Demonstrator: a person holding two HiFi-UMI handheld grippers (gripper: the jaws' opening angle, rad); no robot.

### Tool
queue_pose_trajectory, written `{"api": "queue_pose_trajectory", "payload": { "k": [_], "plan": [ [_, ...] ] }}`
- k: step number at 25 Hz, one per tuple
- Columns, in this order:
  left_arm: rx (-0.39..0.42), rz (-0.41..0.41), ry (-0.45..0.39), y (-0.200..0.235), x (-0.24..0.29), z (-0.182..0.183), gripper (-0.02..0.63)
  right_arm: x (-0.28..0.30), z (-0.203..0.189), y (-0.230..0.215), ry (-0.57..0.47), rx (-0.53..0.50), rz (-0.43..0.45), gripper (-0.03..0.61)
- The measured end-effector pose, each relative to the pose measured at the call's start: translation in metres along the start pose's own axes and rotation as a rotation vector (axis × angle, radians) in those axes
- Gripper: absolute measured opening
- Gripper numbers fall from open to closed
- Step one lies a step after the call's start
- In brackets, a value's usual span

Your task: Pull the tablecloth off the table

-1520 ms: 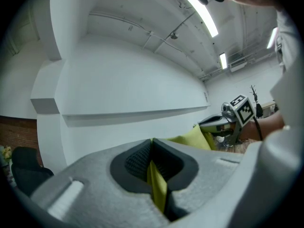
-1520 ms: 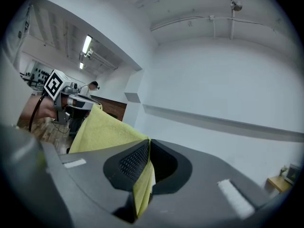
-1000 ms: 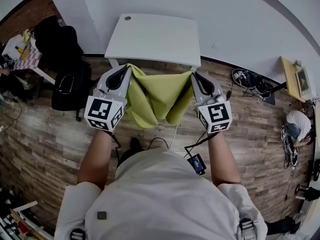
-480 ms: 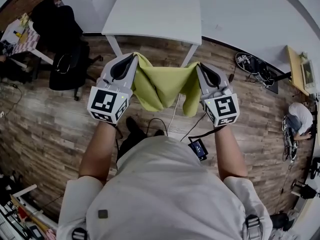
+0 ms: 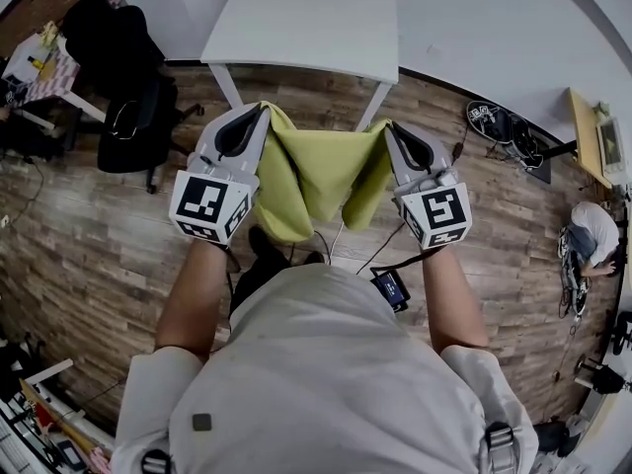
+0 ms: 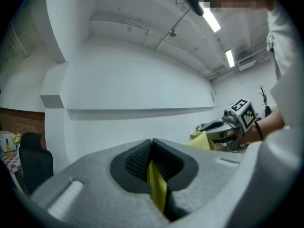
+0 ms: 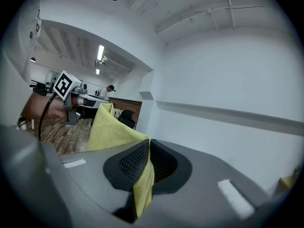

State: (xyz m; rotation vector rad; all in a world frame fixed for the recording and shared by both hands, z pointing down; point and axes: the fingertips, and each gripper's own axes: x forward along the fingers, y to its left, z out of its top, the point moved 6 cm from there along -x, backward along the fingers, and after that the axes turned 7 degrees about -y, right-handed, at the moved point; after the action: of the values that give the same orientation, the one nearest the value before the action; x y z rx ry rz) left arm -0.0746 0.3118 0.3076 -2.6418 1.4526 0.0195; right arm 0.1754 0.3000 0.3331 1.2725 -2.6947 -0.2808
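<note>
The cloth (image 5: 321, 171), clamped at its corners by the left gripper (image 5: 259, 113) and right gripper (image 5: 389, 128), has been drawn nearer, well clear of the bare table (image 5: 306, 28), so the pull is judged complete.

The tablecloth (image 5: 321, 181) hangs between the left gripper (image 5: 261, 112) and the right gripper (image 5: 388, 126), one edge in each. The table (image 5: 306, 28) stands beyond both gripper tips, clear of the tablecloth. A chair (image 5: 128, 117) sits left of the left gripper.
</note>
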Motion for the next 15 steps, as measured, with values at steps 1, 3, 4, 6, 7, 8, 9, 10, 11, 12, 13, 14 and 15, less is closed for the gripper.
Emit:
{"api": "queue_pose_trajectory", "payload": {
  "k": [1, 3, 4, 6, 7, 8, 9, 10, 11, 12, 13, 14, 15],
  "plan": [
    [0.002, 0.003, 0.0, 0.001, 0.0, 0.001, 0.006, 0.0, 0.001, -0.001, -0.003, 0.001, 0.0, 0.022],
    [0.005, 0.006, 0.0, 0.001, 0.0, 0.002, 0.006, 0.0, 0.001, -0.002, -0.009, 0.002, 0.0, 0.023],
    [0.006, 0.007, 0.001, 0.001, 0.0, 0.002, 0.006, 0.001, 0.002, -0.003, -0.011, 0.002, 0.001, 0.023],
    [0.007, 0.011, 0.004, 0.003, 0.0, 0.001, 0.006, 0.002, 0.002, -0.003, -0.014, 0.004, 0.003, 0.022],
    [0.006, 0.014, 0.006, 0.004, 0.0, 0.001, 0.007, 0.003, 0.002, -0.003, -0.015, 0.004, 0.004, 0.023],
    [0.005, 0.015, 0.007, 0.005, 0.0, 0.001, 0.006, 0.004, 0.003, -0.003, -0.016, 0.004, 0.005, 0.023],
    [0.005, 0.017, 0.006, 0.006, -0.001, 0.002, 0.006, 0.006, 0.004, -0.003, -0.018, 0.004, 0.006, 0.023],
    [0.006, 0.017, 0.005, 0.008, -0.001, 0.003, 0.006, 0.008, 0.005, -0.003, -0.02, 0.002, 0.006, 0.023],
    [0.009, 0.017, 0.004, 0.009, -0.001, 0.004, 0.006, 0.009, 0.006, -0.002, -0.023, 0.001, 0.007, 0.023],
    [0.01, 0.017, 0.003, 0.011, -0.001, 0.005, 0.006, 0.011, 0.008, -0.002, -0.024, -0.001, 0.006, 0.023],
    [0.011, 0.017, 0.002, 0.013, -0.002, 0.005, 0.007, 0.013, 0.009, -0.001, -0.025, -0.002, 0.006, 0.023],
    [0.01, 0.016, 0.002, 0.014, -0.003, 0.006, 0.006, 0.014, 0.01, 0.0, -0.026, -0.002, 0.004, 0.023],
    [0.01, 0.015, 0.002, 0.016, -0.003, 0.007, 0.006, 0.015, 0.011, 0.001, -0.026, -0.001, 0.003, 0.023]
  ]
}}
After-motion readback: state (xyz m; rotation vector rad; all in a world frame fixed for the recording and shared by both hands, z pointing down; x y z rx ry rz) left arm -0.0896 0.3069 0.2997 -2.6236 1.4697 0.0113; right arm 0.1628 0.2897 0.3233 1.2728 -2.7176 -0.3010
